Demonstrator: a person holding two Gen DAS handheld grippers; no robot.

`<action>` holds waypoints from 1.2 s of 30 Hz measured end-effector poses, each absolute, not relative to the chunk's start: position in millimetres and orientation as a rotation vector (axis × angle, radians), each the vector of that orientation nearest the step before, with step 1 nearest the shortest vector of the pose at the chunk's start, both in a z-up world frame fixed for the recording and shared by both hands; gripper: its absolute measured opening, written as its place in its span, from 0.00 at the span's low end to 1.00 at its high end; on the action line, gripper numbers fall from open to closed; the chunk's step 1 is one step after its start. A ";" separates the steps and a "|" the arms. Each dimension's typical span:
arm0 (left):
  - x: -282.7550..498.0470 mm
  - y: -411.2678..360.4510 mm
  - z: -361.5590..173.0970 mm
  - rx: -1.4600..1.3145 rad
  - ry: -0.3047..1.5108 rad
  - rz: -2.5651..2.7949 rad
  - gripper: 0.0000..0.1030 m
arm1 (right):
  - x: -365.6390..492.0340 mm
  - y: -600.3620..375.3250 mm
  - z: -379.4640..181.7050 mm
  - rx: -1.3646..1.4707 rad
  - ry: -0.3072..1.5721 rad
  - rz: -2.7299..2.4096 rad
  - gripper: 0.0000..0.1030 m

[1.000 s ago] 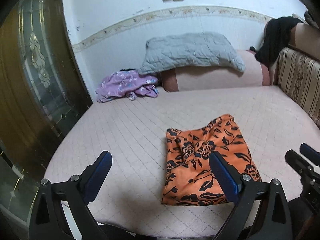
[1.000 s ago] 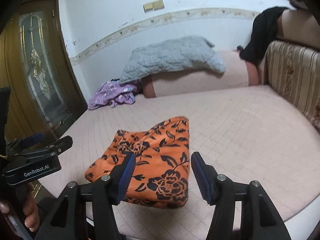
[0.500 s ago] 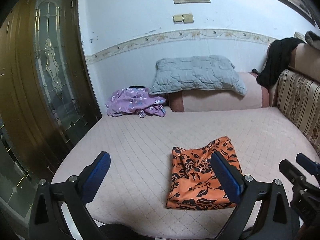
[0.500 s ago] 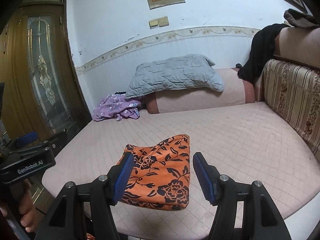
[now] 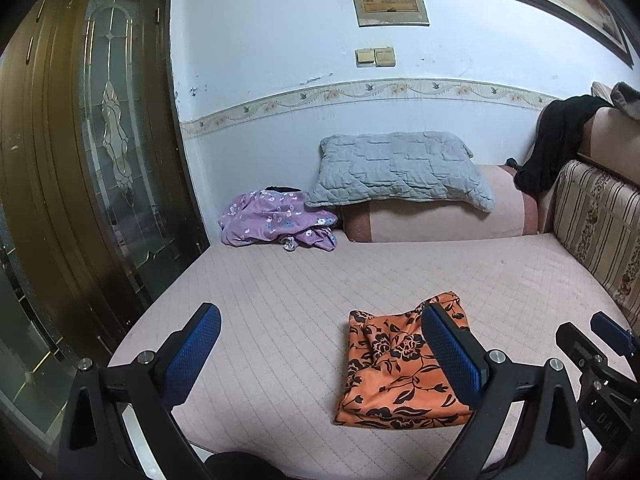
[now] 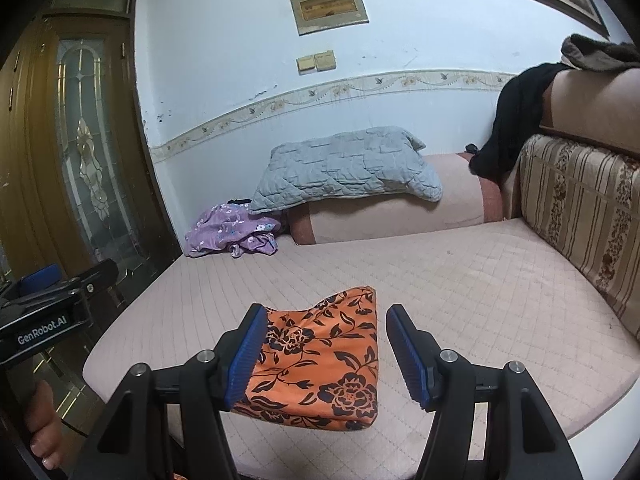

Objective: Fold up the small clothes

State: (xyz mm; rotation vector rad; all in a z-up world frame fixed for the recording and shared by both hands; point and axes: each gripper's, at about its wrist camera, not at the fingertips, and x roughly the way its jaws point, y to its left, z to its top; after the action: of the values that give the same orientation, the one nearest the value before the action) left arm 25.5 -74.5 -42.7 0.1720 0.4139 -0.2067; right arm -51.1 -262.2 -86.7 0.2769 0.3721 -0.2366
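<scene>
A folded orange cloth with black flowers (image 5: 394, 368) lies near the front edge of the pink quilted bed (image 5: 280, 292). It also shows in the right wrist view (image 6: 320, 356). My left gripper (image 5: 320, 352) is open and empty, held back from the bed, with the cloth behind its right finger. My right gripper (image 6: 326, 352) is open and empty, in front of the cloth and above the bed's edge. A crumpled purple flowered garment (image 5: 272, 220) lies at the far left of the bed; it also shows in the right wrist view (image 6: 232, 232).
A grey quilted pillow (image 5: 400, 168) rests on a pink bolster (image 5: 440, 220) at the back wall. A striped sofa back (image 6: 580, 208) with a black garment (image 6: 512, 120) draped over it runs along the right. A wooden door with glass (image 5: 80, 160) stands at the left.
Both grippers have pulled back and tilted up from the cloth, so it looks smaller and more wall shows. The cloth has not moved. Both grippers stay open.
</scene>
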 end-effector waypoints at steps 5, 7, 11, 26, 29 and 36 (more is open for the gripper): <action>24.6 -69.8 -40.2 0.157 0.405 -0.196 0.97 | -51.7 -256.6 -81.5 0.265 0.362 -0.242 0.64; 23.8 -68.8 -39.8 0.155 0.399 -0.193 0.97 | -51.3 -254.9 -80.6 0.260 0.361 -0.251 0.64; 21.5 -67.1 -40.0 0.157 0.391 -0.193 0.97 | -49.7 -252.3 -79.2 0.254 0.366 -0.262 0.64; 24.5 -64.2 -45.3 0.156 0.414 -0.214 0.97 | -44.8 -245.0 -77.6 0.205 0.431 -0.354 0.64; 24.5 -64.2 -46.8 0.155 0.416 -0.217 0.97 | -43.3 -242.7 -76.8 0.189 0.447 -0.375 0.64; 23.5 -68.0 -49.3 0.166 0.418 -0.223 0.97 | -44.2 -243.9 -73.8 0.169 0.461 -0.424 0.64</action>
State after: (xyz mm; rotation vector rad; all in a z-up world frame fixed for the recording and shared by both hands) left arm 23.5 -68.0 -49.3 0.1656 0.4179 -0.2228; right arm -44.2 -243.9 -73.8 0.1694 0.4611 -0.4236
